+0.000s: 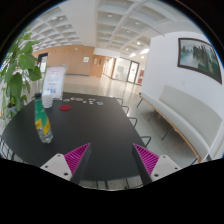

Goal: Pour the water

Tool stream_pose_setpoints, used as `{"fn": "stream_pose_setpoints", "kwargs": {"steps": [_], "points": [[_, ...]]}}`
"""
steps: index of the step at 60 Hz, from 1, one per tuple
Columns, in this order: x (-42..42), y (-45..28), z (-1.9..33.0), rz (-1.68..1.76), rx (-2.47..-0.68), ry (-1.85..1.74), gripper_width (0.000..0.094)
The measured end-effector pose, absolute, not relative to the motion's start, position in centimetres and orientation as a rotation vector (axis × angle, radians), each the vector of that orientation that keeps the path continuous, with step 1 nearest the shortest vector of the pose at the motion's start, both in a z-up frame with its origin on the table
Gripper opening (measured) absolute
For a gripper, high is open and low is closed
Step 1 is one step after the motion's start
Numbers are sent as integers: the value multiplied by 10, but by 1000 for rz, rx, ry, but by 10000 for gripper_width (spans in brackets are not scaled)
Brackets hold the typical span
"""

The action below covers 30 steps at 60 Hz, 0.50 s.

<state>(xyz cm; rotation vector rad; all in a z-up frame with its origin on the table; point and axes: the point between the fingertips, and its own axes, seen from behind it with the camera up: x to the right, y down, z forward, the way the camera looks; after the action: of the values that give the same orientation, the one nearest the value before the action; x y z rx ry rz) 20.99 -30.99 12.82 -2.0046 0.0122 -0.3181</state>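
A clear plastic bottle (42, 120) with a green cap and green label stands upright on the dark table (85, 130), to the left and ahead of my left finger. A small red cup-like thing (66, 106) sits further back on the table, beyond the bottle. My gripper (112, 160) is open, its two fingers wide apart with nothing between them. It hovers over the near part of the table, well short of the bottle.
A white sign or card (52, 82) stands at the table's far left end. A green plant (17, 68) is at the left. A white bench (185, 115) runs along the right wall under a framed picture (199, 58). Chairs (135, 122) stand by the table's right side.
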Motion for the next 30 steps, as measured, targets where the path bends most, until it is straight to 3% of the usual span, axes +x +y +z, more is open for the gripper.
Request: {"fn": "stream_pose_setpoints", "kwargs": {"steps": [13, 30], "points": [[110, -341, 98, -185, -2017, -32, 853], [-17, -261, 99, -76, -1932, -45, 855]]}}
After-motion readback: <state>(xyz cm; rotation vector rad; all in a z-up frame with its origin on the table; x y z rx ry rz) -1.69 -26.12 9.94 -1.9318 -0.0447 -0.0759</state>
